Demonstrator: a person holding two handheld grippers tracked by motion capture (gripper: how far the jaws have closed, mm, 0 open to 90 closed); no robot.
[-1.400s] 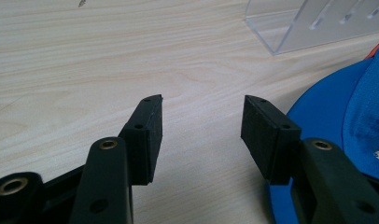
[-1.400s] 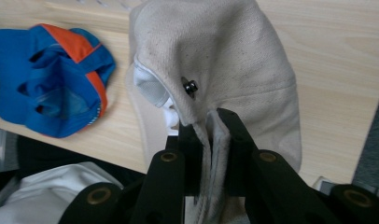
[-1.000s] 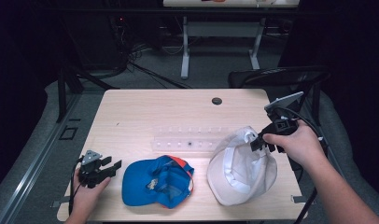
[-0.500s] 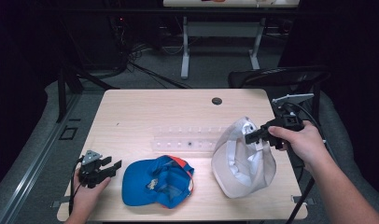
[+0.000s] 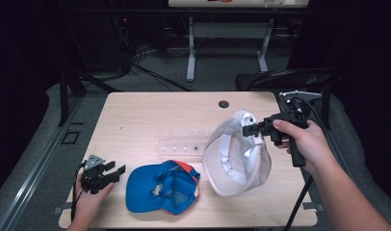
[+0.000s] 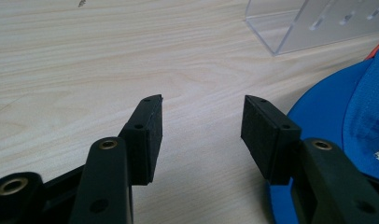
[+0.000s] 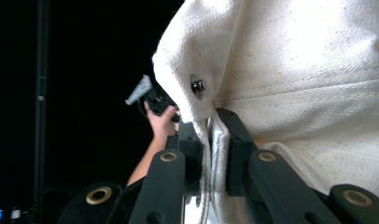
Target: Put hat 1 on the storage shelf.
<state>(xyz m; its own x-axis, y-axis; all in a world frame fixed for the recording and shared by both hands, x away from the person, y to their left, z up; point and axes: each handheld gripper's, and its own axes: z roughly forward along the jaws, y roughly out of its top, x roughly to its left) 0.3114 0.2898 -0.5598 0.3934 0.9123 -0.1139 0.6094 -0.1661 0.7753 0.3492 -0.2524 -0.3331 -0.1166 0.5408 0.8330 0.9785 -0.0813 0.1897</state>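
I read this as a lab or recording studio, not a home. My table (image 5: 150,115) is a plain light-wood desk with a cable hole (image 5: 224,104), standing on grey carpet (image 5: 34,159). Dark curtains (image 5: 25,57) close it in on both sides. Loose cables (image 5: 136,65) trail across the floor behind, near the white legs of a second desk (image 5: 191,48). A black chair (image 5: 287,79) sits at the far right corner.
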